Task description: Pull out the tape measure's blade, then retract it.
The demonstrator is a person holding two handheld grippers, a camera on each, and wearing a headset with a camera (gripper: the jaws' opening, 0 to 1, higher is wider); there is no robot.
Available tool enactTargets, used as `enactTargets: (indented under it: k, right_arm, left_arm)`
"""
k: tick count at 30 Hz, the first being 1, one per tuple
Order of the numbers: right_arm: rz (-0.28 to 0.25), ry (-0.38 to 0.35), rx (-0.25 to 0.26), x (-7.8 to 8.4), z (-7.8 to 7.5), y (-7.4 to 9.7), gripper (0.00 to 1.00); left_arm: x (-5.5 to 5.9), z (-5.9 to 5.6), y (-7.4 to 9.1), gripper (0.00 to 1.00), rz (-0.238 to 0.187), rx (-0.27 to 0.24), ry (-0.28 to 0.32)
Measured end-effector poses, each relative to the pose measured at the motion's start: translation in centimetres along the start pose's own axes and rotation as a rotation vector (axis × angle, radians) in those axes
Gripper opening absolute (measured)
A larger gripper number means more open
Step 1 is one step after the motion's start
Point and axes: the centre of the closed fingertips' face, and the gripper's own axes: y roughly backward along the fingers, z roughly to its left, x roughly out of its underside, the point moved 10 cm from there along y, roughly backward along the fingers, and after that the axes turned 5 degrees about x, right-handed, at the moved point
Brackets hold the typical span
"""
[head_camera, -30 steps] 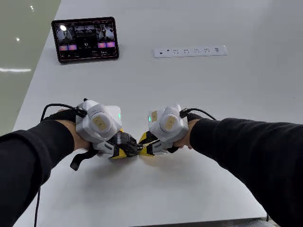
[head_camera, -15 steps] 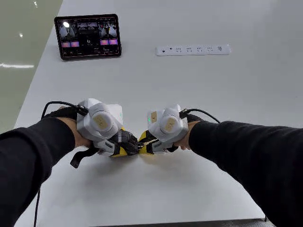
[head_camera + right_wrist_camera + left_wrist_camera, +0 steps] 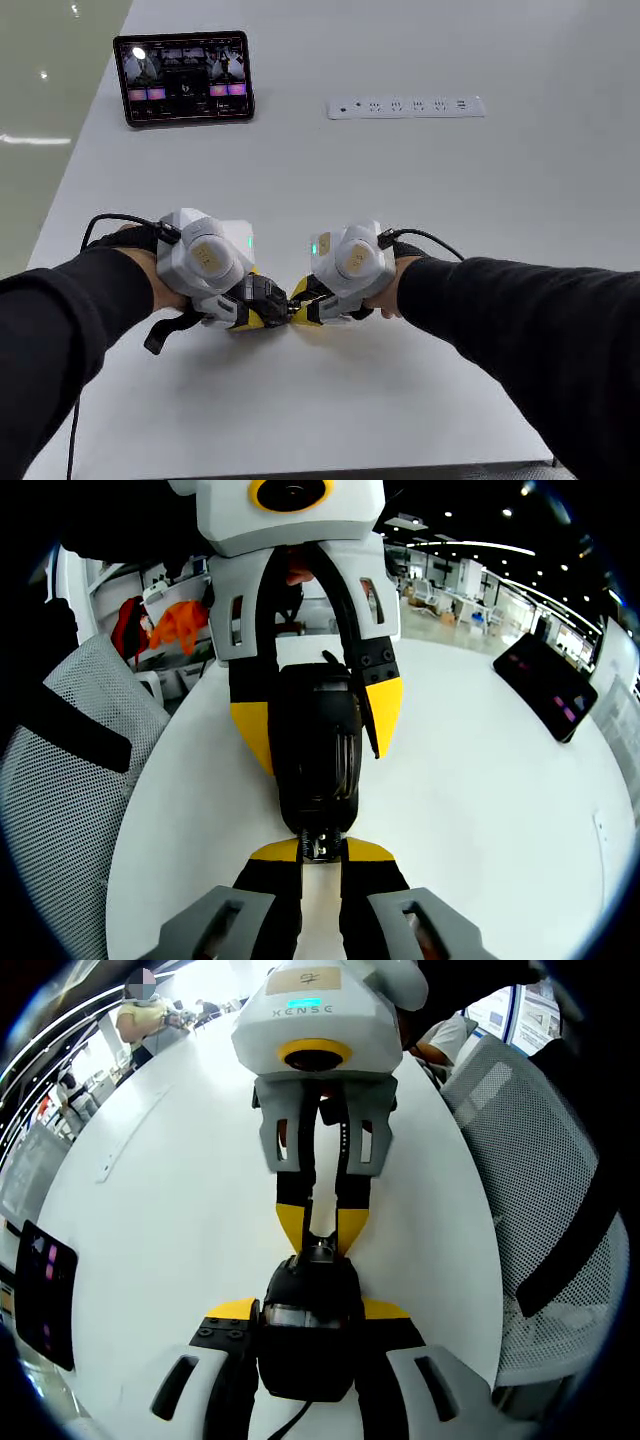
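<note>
Head view | left hand-held gripper (image 3: pixel 248 312) is clamping the tape measure (image 3: pixel 266 297) steady | right hand-held gripper (image 3: pixel 306 312) is pinching its blade tip (image 3: pixel 322 846), ready for pulling.

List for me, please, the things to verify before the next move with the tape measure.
1. Left claw shut on the tape measure: ok, the black case sits between its yellow tips.
2. Right claw shut on the end hook: ok, both tips pinch it.
3. Blade not yet drawn: ok, the hook sits at the case mouth.
4. Free table on both sides for pulling apart: ok; the tablet and the power strip lie far off, near the far edge.
5. Blade lock released: cannot tell, the claw covers the case.
</note>
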Motion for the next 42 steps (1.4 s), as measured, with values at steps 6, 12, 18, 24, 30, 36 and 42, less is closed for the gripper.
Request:
enactTargets:
  k: [6,12,18,24,30,36,42]
  right_arm:
    - [0.01,0.01,0.002,0.2,0.0,0.3,0.1]
    - [0.015,0.001,0.009,0.5,0.0,0.4,0.1]
    - [0.023,0.001,0.014,0.7,0.0,0.7,0.1]
    - [0.028,-0.002,0.018,0.9,0.0,0.9,0.1]
    - [0.029,-0.006,0.018,1.0,0.2,1.2,0.1]
    - [0.034,-0.005,0.02,1.1,0.1,1.4,0.1]
    - [0.036,-0.013,0.018,1.2,0.0,1.6,0.1]
  left_arm:
    - [0.0,-0.1,0.0,0.32,0.001,0.001,0.006]
    - [-0.1,-0.1,0.0,0.32,0.005,0.003,0.006]
    - [0.0,-0.1,0.0,0.32,0.008,0.005,0.006]
    - [0.0,-0.1,-0.1,0.32,0.009,0.003,0.005]
    - [0.0,-0.1,-0.1,0.32,0.011,0.0,0.004]
    - [0.0,-0.2,-0.1,0.32,0.011,-0.001,0.007]
    - [0.0,-0.1,-0.1,0.32,0.011,-0.001,0.006]
